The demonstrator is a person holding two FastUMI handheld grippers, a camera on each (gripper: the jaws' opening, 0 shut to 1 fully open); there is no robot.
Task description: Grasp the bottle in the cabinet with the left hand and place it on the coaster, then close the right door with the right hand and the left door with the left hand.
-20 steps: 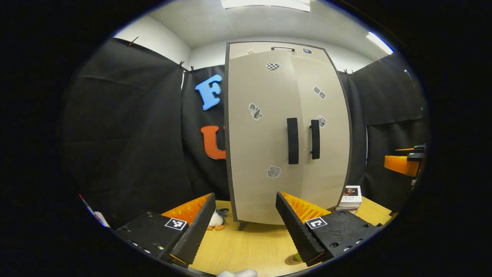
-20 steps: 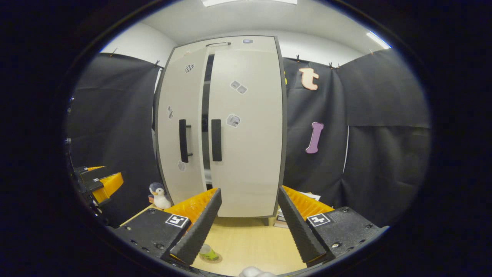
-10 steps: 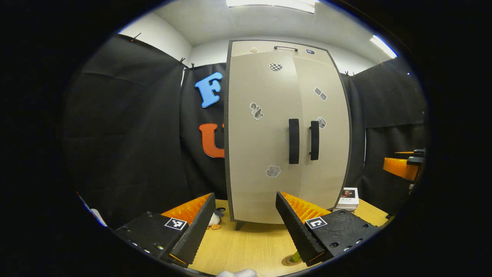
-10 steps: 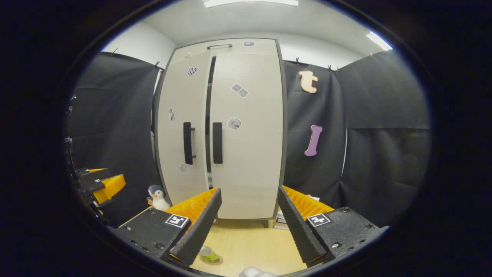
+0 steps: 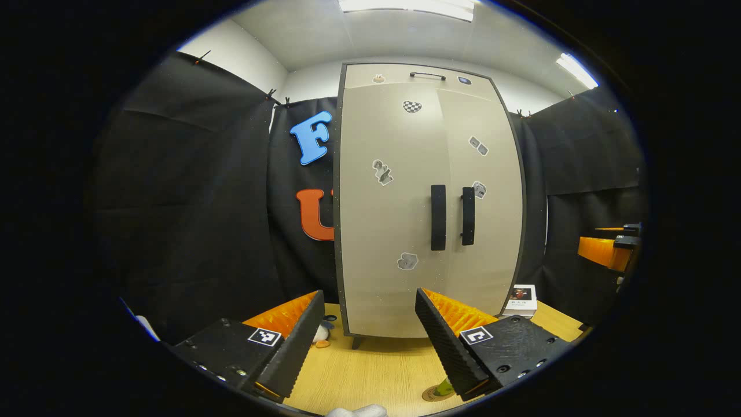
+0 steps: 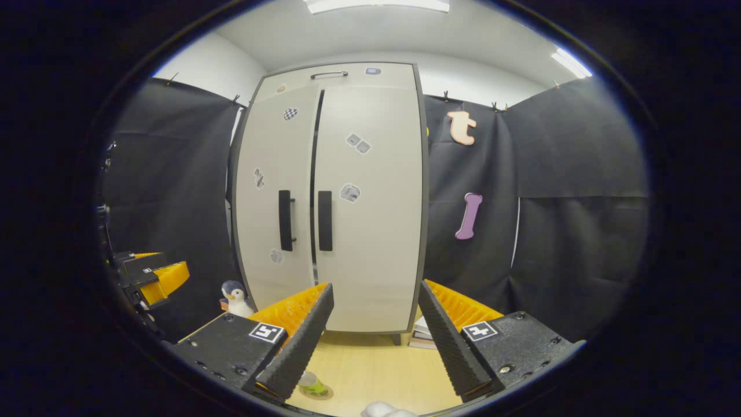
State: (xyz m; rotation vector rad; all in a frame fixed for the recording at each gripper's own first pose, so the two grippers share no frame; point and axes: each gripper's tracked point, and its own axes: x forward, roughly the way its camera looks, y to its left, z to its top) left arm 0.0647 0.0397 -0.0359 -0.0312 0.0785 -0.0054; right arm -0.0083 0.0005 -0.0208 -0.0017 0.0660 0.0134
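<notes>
No legible text, brand or number is present. The stickers on the cabinet doors are too small to read, as is the cover of the book beside the cabinet's right lower corner.

A: Your left gripper is showing two long wedge-shaped fingers, each narrowing toward its tip, with fine ridges running along the facing sides. Each finger is sitting on a black, matte block that is carrying a small square black-and-white tag. Round screws are dotting the blocks' near edges.

B: Your right gripper is looking much the same: two ridged wedges, two black blocks, and a square tag lying on each, though its tags are bearing different patterns. A screw is glinting near one block's corner.
</notes>
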